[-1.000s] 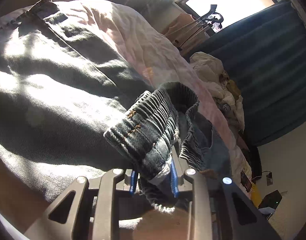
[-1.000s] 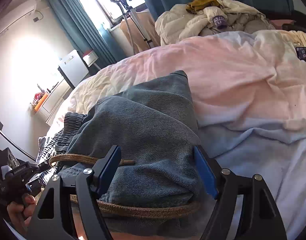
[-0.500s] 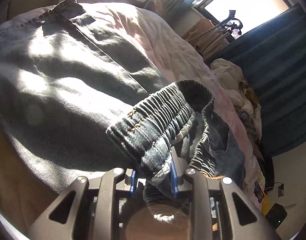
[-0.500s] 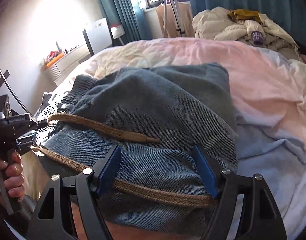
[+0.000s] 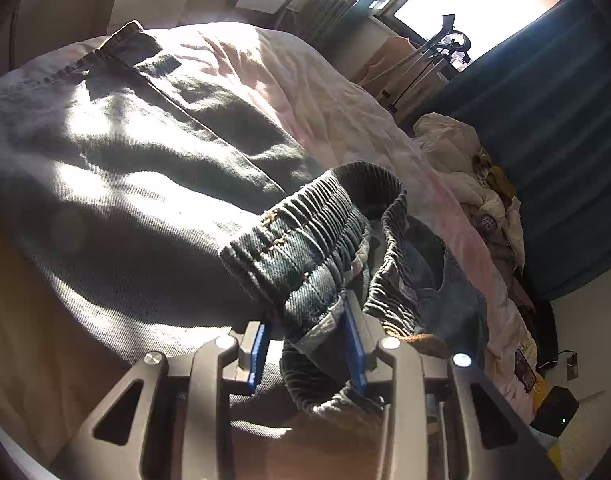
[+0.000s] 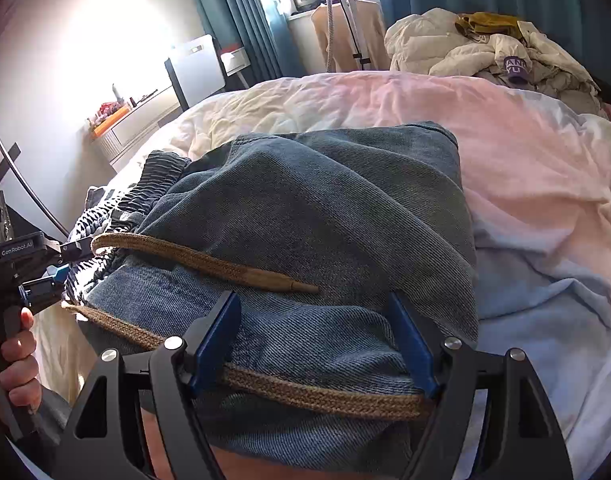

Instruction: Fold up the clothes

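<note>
- The jeans lie folded across the pale bed cover, filling the middle of the right wrist view.
- The right gripper stands spread wide at 6 o'clock; denim and the tan drawstring lie between its blue pads, though I cannot tell whether they press on them.
- The left gripper has its jaws opening, with the gathered waistband between them; the right-hand pad touches the cloth, the left-hand pad stands clear.
- In the right wrist view, a hand holds the left gripper's handle at 9 o'clock.
- A pile of clothes sits at 1 o'clock, beside teal curtains.
</note>
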A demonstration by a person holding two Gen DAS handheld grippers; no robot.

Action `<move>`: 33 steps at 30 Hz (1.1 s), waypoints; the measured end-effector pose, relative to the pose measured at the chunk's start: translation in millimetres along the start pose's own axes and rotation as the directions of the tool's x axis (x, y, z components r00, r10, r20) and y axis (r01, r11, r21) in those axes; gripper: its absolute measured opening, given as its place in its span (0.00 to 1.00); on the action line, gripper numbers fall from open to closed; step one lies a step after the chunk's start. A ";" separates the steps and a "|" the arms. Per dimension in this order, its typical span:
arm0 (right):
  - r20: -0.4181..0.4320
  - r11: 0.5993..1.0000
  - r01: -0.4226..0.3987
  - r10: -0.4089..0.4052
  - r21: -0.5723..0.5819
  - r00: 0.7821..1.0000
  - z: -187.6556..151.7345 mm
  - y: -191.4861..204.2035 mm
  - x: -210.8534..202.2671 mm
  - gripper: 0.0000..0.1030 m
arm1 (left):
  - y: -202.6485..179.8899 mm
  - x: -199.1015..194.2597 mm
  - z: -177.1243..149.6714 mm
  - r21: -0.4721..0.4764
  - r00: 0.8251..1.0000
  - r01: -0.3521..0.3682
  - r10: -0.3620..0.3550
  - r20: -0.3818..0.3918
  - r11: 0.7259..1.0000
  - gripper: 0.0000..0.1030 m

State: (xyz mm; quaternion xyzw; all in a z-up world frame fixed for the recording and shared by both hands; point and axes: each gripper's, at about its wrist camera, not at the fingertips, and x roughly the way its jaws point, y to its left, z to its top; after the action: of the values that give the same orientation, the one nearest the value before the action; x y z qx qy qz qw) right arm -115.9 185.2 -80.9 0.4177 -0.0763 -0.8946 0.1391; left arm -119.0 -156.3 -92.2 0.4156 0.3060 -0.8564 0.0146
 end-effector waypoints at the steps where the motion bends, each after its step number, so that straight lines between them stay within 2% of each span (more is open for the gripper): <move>1: 0.002 1.000 -0.001 0.001 -0.002 1.000 -0.4 0.5 -1.9 0.74 | -1.7 -2.8 0.1 0.009 1.000 -0.016 0.016 0.009 1.000 0.40; 2: 0.005 1.000 -0.002 0.002 -0.002 1.000 -0.6 0.7 -3.7 0.74 | -2.9 -6.9 0.5 0.019 0.999 -0.038 0.037 0.028 0.999 0.47; 4: 0.007 1.000 -0.009 0.009 0.005 1.000 -1.1 0.1 -7.6 0.74 | -3.0 -17.7 1.1 0.034 0.995 -0.072 0.069 0.067 0.997 0.48; 7: 0.011 1.000 -0.020 0.020 0.020 1.000 -1.8 -1.2 -13.5 0.74 | 4.4 -36.6 9.3 0.014 0.992 -0.078 0.076 0.100 0.997 0.54; 9: 0.013 0.999 -0.027 0.027 0.032 1.000 -2.1 -2.1 -17.3 0.74 | 16.3 -50.5 16.6 -0.025 0.991 -0.075 0.077 0.108 0.997 0.54; 12: 0.015 0.999 -0.030 0.030 0.040 0.999 -3.8 -3.0 -21.8 0.74 | 54.2 -69.8 30.2 -0.153 0.994 -0.031 0.047 0.101 0.988 0.54; 14: 0.016 0.999 -0.027 0.026 0.039 1.000 -5.7 -1.8 -24.1 0.74 | 89.0 -78.3 37.4 -0.267 0.995 0.035 -0.010 0.095 0.963 0.57; 15: 0.018 0.999 -0.024 0.023 0.038 1.000 -6.9 -0.5 -25.1 0.74 | 108.6 -80.9 39.5 -0.333 0.995 0.060 -0.031 0.092 0.941 0.62; 17: 0.018 0.999 -0.020 0.019 0.037 1.000 -6.8 0.0 -25.6 0.74 | 148.5 -85.6 43.2 -0.464 0.994 0.105 -0.072 0.088 0.880 0.64; 20: 0.018 0.999 -0.016 0.015 0.038 1.000 -6.5 0.1 -24.7 0.74 | 189.8 -86.0 41.9 -0.542 0.990 0.134 -0.087 0.111 0.830 0.71; 24: 0.017 1.000 -0.002 0.001 0.029 1.000 -6.5 1.3 -21.7 0.74 | 237.8 -81.1 39.2 -0.622 0.983 0.178 -0.118 0.137 0.762 0.71; 29: 0.016 1.000 0.031 -0.031 -0.003 0.999 -7.5 6.2 -16.8 0.74 | 251.3 -51.4 39.9 -0.625 0.971 0.239 -0.178 0.159 0.743 0.71; 31: 0.016 0.999 0.046 -0.046 -0.018 0.999 -7.7 8.0 -14.6 0.74 | 251.2 -43.3 44.9 -0.616 0.957 0.290 -0.226 0.182 0.733 0.71; 33: 0.021 0.998 0.060 -0.059 -0.030 0.998 -7.9 9.8 -12.7 0.74 | 247.2 -39.4 51.5 -0.585 0.949 0.316 -0.248 0.196 0.747 0.71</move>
State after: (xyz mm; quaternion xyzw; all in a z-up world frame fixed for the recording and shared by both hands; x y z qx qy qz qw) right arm -100.3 179.7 -74.4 0.4086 -0.0515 -0.9036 0.1181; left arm -60.4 -393.8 -166.3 0.2914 0.6235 -0.7247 0.0342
